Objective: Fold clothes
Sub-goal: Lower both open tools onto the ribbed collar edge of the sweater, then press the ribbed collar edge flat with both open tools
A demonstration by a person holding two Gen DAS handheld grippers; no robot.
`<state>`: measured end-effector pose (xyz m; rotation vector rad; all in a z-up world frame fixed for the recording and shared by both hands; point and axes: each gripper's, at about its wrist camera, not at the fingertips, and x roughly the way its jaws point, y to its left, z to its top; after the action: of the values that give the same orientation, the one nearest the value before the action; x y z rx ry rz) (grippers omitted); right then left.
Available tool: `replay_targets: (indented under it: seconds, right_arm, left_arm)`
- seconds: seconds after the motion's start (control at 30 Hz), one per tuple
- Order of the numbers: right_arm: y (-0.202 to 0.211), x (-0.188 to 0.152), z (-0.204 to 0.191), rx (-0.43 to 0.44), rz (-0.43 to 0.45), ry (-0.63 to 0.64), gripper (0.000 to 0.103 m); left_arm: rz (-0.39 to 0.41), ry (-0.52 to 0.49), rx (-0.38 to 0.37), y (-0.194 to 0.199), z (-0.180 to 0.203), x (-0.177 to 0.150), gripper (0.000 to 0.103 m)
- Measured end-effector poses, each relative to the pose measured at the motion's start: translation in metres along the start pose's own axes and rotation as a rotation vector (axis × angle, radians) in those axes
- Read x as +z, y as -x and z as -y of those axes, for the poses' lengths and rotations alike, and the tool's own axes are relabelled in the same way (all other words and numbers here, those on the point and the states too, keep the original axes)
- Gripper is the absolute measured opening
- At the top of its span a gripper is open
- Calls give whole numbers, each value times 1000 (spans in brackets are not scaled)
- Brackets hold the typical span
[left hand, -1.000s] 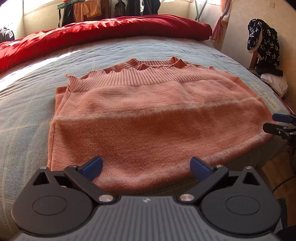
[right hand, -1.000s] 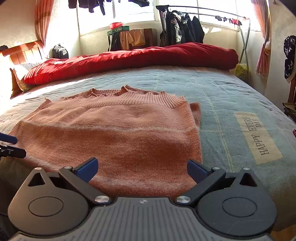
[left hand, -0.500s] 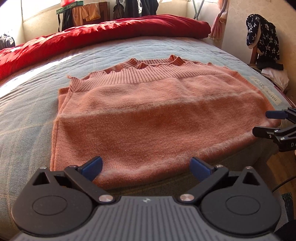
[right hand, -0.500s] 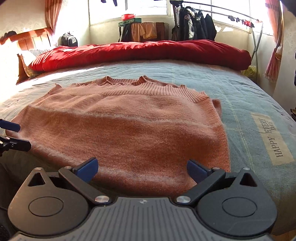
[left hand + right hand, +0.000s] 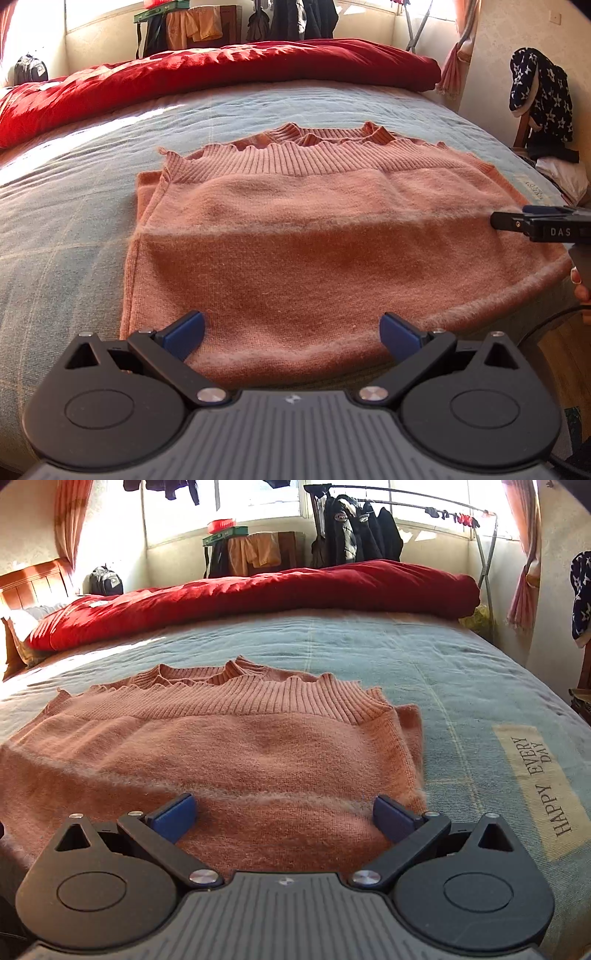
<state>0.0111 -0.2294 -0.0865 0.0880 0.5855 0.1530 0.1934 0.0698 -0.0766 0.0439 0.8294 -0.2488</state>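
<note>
Grey-blue bedspread (image 5: 424, 657); fuzzy salmon-pink knit sweater (image 5: 332, 236) lies doubled on it, ribbed hem far, long axis 9-to-3. Near fold sits at 12 o'clock of both tools. Left gripper (image 5: 291, 328) and right gripper (image 5: 284, 810): jaws spread, empty.

A fuzzy salmon-pink knitted sweater (image 5: 314, 236) lies flat, folded in half. Its ribbed hem is doubled back toward the ribbed neckline. A pale crease band crosses its middle.
</note>
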Motion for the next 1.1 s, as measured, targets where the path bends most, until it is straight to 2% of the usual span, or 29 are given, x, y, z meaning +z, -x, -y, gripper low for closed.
replay_targets:
  seconds: [0.1,0.23,0.37,0.43,0.53,0.67,0.87,0.93,1.0,1.1]
  right_arm:
    - [-4,-1,11,-2,-5,-47,103]
    - [-19,25,22,-8,37,-61,103]
    - [-41,52,31,-19,66,-64,103]
    - [-62,58,38,-6,49,-87,103]
    - [-93,52,49,-13,-31,-144,103]
    - [-102,37,54,-20,-22,-149,103]
    - [-101,34,54,-13,-4,-153,103]
    - [-101,33,55,-10,0,-154,103]
    - [-100,33,55,-7,5,-158,103]
    - [-100,32,56,-5,12,-158,103]
  left_arm:
    - [21,29,2,-4,-2,10,101]
    - [64,40,-20,-8,1,22,101]
    - [73,28,-33,-14,3,31,101]
    - [73,28,-30,-18,2,34,101]
    - [72,29,-27,-24,1,40,101]
    - [81,28,-22,-32,-2,52,101]
    - [130,38,-112,-51,-3,86,101]
    - [112,49,-136,-64,-3,93,101]
    - [43,62,-146,-86,-6,96,101]
    - [-11,46,-122,-103,-10,107,101]
